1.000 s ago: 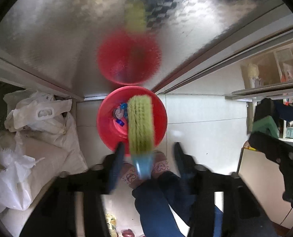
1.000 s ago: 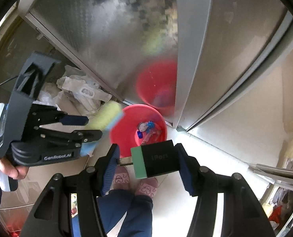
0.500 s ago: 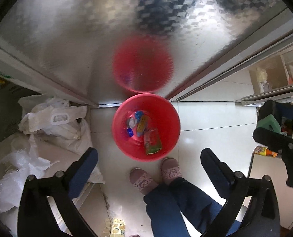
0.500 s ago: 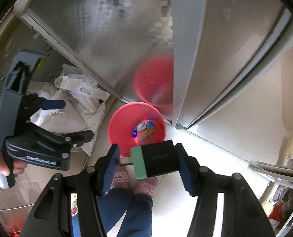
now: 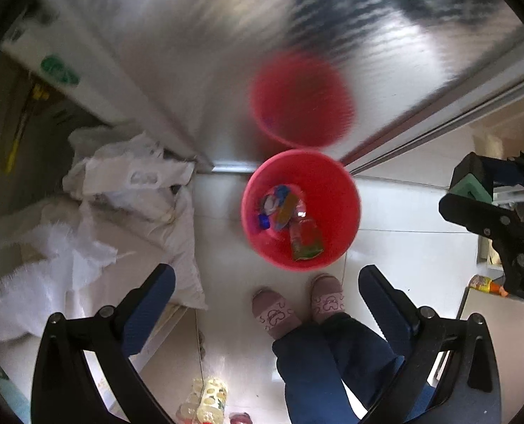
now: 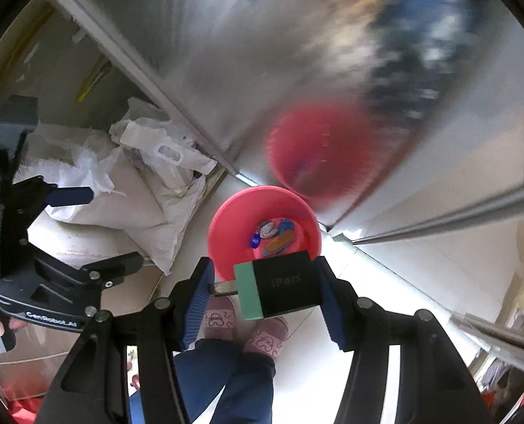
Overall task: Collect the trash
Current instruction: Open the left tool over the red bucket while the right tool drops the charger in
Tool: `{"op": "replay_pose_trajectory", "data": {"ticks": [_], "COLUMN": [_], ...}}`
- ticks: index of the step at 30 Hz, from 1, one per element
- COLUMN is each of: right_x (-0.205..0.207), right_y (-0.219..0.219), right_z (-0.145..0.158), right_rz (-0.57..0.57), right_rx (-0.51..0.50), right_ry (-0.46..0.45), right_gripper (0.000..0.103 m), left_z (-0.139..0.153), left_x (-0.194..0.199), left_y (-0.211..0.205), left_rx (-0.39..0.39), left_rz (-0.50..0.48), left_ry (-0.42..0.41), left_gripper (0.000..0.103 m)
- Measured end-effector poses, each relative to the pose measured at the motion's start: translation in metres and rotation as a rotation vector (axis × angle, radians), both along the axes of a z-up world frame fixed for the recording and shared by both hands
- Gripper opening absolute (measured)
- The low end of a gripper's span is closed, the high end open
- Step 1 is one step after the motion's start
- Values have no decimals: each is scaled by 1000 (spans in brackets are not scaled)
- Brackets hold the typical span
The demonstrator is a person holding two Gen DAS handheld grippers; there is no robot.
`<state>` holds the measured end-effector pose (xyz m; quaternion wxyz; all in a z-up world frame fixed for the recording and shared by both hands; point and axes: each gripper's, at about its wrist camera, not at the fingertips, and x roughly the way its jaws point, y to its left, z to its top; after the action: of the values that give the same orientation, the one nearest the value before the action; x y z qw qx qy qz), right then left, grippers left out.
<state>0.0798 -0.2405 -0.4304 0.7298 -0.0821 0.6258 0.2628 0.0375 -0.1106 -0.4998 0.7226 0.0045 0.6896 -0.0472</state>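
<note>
Left tool [image 5: 266,295]: jaws have just spread wide, nothing between them; the yellow-green packet it carried a second ago now lies in the round red plastic bin [image 5: 346,208] on the floor, at 12 o'clock from the tool.
Right tool [image 6: 264,285]: clamped on a black box with green end [image 6: 279,288], bin directly beyond at 12 o'clock; judged next for dropping.

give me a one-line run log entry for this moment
left claw: open, empty | right claw: shut on black-and-green box | round red plastic bin: on floor, wrappers inside | next: likely drop box in bin
</note>
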Motion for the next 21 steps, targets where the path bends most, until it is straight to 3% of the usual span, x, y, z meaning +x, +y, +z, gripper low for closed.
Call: {"op": "replay_pose_trajectory", "data": {"ticks": [10,21], "right_x": [3,3], "right_y": [28,40], "right_z": [-24,-24], "right_rz": [111,164], "right_rx": [-32,-28], "right_ry": [3,0], "right_gripper": [54,54], "left_z": [-17,-20], "left_x": [-13,-17], "left_y": [28,37], "left_rx": [4,4], "left_rz": [92,120], "left_ry": [33,32], "left_gripper": [103,103]}}
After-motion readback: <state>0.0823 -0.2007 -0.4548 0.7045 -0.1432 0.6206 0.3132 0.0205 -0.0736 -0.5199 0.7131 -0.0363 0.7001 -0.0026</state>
